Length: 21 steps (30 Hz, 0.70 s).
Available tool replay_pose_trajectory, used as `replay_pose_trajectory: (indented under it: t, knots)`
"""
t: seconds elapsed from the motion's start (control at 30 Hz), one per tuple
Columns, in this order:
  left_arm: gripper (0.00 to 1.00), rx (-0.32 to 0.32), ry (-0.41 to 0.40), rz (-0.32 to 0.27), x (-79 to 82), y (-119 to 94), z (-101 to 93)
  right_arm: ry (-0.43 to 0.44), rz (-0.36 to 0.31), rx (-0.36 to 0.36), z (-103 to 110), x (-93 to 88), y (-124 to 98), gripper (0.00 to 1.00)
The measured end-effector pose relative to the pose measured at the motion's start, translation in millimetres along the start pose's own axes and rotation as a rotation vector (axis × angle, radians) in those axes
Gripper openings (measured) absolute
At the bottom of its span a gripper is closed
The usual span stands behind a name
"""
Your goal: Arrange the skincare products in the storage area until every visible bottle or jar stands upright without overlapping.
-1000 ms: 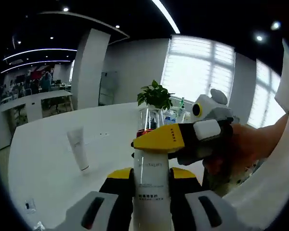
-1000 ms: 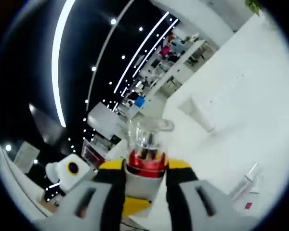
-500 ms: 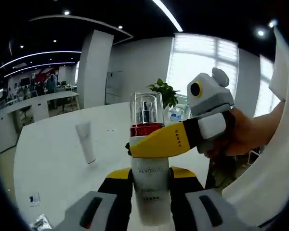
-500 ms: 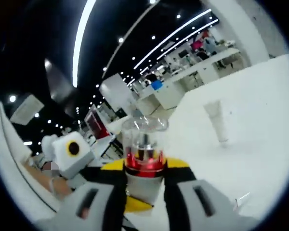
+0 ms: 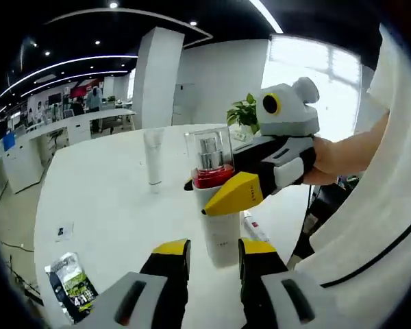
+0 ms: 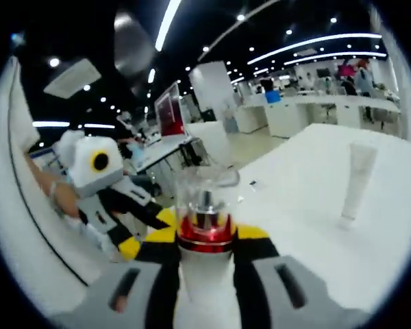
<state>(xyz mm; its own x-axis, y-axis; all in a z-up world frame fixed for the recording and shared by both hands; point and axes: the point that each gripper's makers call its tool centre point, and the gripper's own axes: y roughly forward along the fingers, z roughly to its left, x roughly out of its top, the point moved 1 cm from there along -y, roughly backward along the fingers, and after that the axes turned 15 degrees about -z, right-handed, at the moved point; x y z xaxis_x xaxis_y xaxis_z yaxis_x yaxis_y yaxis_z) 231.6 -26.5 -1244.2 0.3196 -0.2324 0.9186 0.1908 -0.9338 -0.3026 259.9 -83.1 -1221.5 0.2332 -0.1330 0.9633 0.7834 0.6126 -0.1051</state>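
Left gripper view: left gripper (image 5: pixel 207 255) released at bottom centre; right gripper (image 5: pixel 236 193) grasps the bottle (image 5: pixel 216 205) mid-frame; tube (image 5: pixel 153 157) upright upper left.

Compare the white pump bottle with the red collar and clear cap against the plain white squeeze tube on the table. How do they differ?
The white pump bottle with red collar and clear cap is gripped by the right claw; the plain white squeeze tube stands free on the white table. The bottle looks wider, with a red band; the tube is slim, all white, and tapers. Both are upright and mainly white.
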Motion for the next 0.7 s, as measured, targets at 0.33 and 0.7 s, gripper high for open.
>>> replay_pose_trajectory:
  t: [0.33,0.7]
  knots:
    - [0.28,0.11,-0.111,-0.026,-16.6,-39.5,7.8,-0.138,0.036,0.167,9.4,-34.0,22.5,0.26]
    - [0.28,0.159,-0.107,-0.04,-17.8,-59.6,12.3,-0.202,0.031,0.299,21.5,-47.6,44.3,0.26]
